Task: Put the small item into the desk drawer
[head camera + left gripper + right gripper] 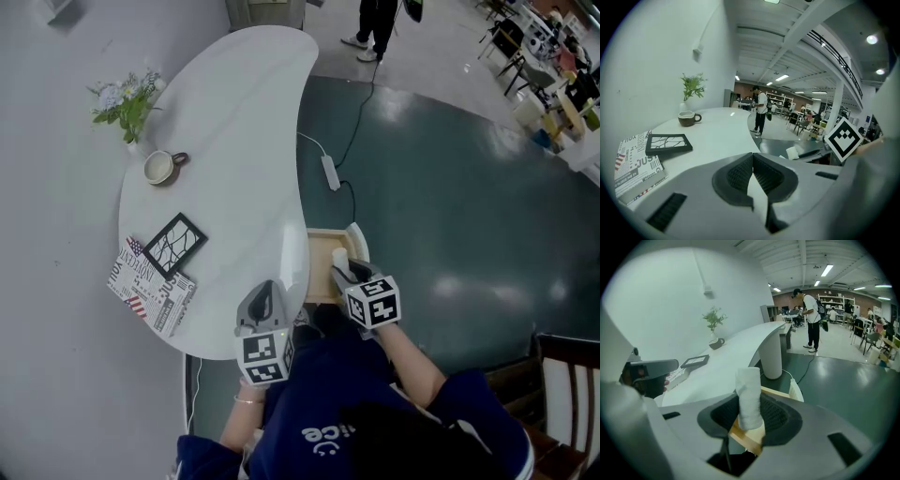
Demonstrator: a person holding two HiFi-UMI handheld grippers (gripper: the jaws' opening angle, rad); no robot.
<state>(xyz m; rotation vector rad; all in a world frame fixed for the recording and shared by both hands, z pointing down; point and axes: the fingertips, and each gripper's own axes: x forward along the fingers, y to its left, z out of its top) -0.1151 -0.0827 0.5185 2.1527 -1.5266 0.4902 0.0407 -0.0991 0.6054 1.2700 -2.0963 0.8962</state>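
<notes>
The white bench (pixel 234 141) has its drawer (pixel 322 258) pulled open at the right edge, towards the near end. The right claw (pixel 345 267) hangs over that opening, pitched downward, while the left claw (pixel 265 298), jaws pressed together on nothing, sits over the bench's near edge, farther off. The right claw is clamped on the small item (pixel 749 394), a white roll standing lengthwise out past the jaw tips, with the drawer just ahead and below.
</notes>
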